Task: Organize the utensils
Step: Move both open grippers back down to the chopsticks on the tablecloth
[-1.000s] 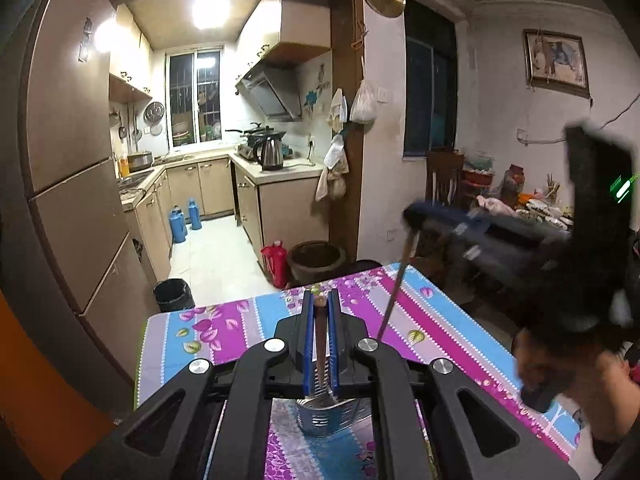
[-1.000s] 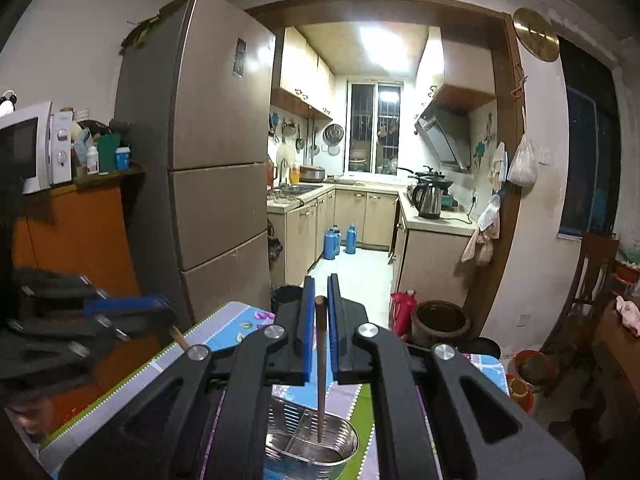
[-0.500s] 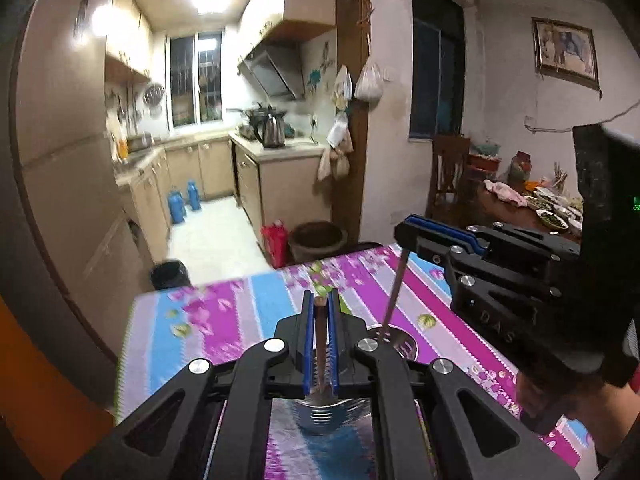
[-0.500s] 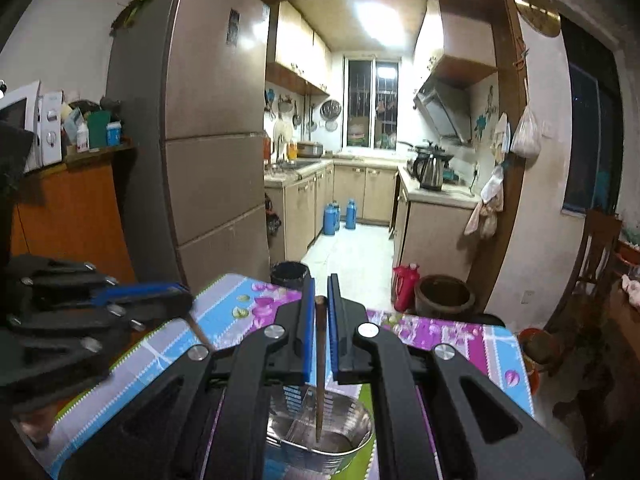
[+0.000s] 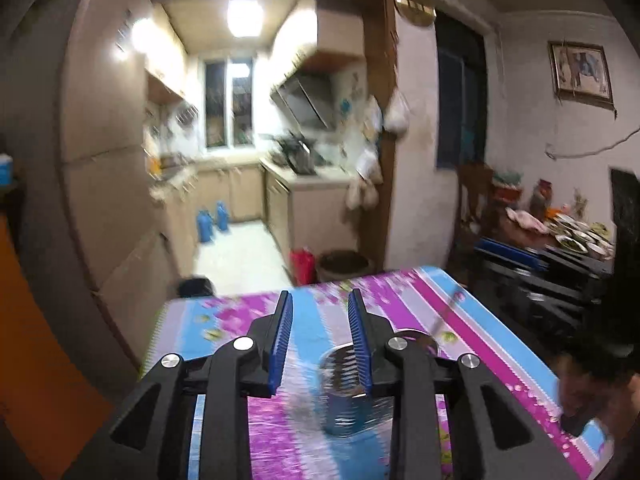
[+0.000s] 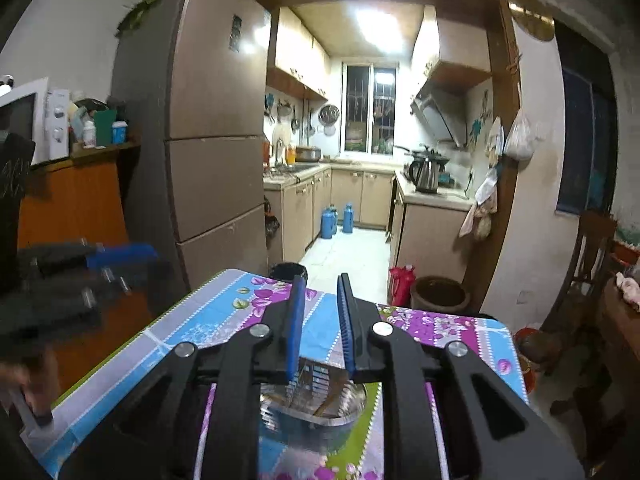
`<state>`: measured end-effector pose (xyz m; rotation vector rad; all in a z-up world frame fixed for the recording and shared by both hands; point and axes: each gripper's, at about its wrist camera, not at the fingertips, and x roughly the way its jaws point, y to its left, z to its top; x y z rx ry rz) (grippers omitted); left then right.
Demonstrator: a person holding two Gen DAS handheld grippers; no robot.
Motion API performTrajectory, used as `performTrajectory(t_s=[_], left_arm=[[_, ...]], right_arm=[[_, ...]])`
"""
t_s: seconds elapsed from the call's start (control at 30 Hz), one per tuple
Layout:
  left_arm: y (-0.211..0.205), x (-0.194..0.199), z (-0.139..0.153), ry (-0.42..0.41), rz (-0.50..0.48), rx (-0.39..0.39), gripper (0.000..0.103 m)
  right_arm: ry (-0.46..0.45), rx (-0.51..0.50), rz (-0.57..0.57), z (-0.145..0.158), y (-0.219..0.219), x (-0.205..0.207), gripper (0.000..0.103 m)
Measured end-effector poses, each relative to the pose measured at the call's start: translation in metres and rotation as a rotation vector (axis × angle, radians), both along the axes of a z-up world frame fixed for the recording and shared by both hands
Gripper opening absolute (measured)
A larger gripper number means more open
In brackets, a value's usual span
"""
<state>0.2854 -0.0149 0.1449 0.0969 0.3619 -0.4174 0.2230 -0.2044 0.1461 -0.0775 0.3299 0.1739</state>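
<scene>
The left gripper (image 5: 322, 340) and right gripper (image 6: 320, 328) are both letting go, jaws opening with nothing between the pads. One metal holder (image 6: 312, 404) sits on the flowery tablecloth (image 6: 224, 320), at 6 o'clock under the right gripper. I count two brown sticks (image 6: 328, 400) leaning inside. A low gripper could bump the holder and tip it, spilling them.
</scene>
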Motion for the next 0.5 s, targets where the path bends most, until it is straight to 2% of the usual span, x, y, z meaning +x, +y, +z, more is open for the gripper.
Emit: performTrajectory(t_s=[0.1,0.13,0.2,0.23,0.27,0.3,0.37,0.43,0.5], left_arm=[[0.042,-0.064,0.006,-0.098,0.030,-0.009,0.035],[0.051,-0.081,0.005,-0.117,0.038,-0.005,0.040],[0.073,-0.126,-0.007,-0.144,0.020,0.000,0.046],[0.080,-0.142,-0.012,-0.148,0.015,0.004,0.055],[0.090,-0.163,-0.022,-0.152,0.015,0.010,0.066],[0.096,-0.176,-0.029,-0.154,0.016,0.011,0.070],[0.116,-0.207,-0.049,-0.143,0.037,-0.013,0.073],[0.132,-0.228,-0.072,-0.096,0.059,-0.043,0.073],[0.141,-0.244,-0.094,-0.068,0.097,-0.023,0.073]], right_arm=[[-0.035,-0.045,0.020,-0.002,-0.009,-0.066,0.015],[-0.045,-0.059,0.019,-0.006,-0.013,-0.092,0.018],[-0.061,-0.076,0.006,-0.019,-0.022,-0.145,0.035],[-0.066,-0.090,-0.013,-0.027,-0.025,-0.166,0.046],[-0.066,-0.111,-0.037,-0.038,-0.028,-0.194,0.052],[-0.057,-0.116,-0.047,-0.048,-0.030,-0.213,0.054],[-0.014,-0.100,-0.072,-0.069,-0.036,-0.243,0.059],[0.029,-0.057,-0.101,-0.087,-0.044,-0.262,0.059],[0.067,-0.037,-0.157,-0.106,-0.048,-0.277,0.059]])
